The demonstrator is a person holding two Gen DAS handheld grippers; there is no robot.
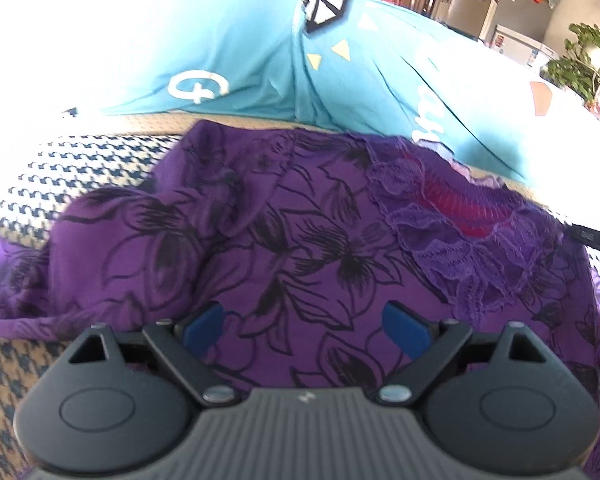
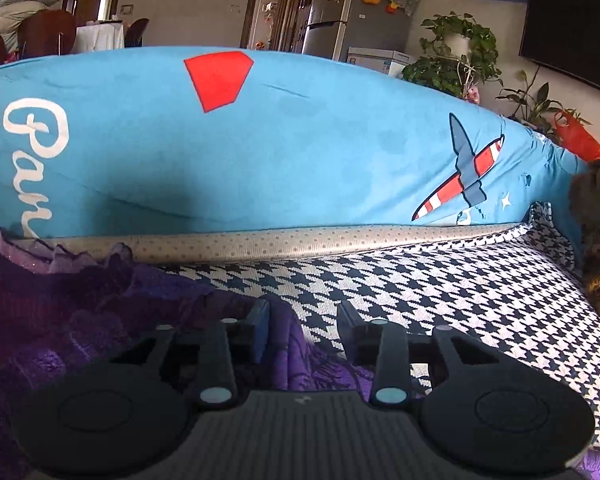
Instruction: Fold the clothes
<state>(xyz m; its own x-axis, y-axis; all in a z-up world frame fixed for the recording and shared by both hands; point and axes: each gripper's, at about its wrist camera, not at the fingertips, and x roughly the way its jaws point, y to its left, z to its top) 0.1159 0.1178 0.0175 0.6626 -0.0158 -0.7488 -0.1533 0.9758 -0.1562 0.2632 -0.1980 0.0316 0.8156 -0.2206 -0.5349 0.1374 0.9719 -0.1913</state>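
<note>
Your left gripper [image 1: 306, 330] hangs over the purple floral garment [image 1: 300, 240], its blue pads [image 1: 204, 328] spread wide with nothing pinched. The garment lies rumpled on the houndstooth cover [image 1: 40, 184], its lace neckline [image 1: 460, 248] toward the cover's far edge, where the long blue cushion [image 1: 240, 52] runs.

Your right gripper [image 2: 304, 328] sits at the garment's edge [image 2: 100, 312]: jaws part open, a fold of purple cloth between them, the pads not pressing it. Bare houndstooth [image 2: 460, 288] stretches to its right toward the cover's corner. A potted plant [image 2: 456, 52] stands beyond the cushion.
</note>
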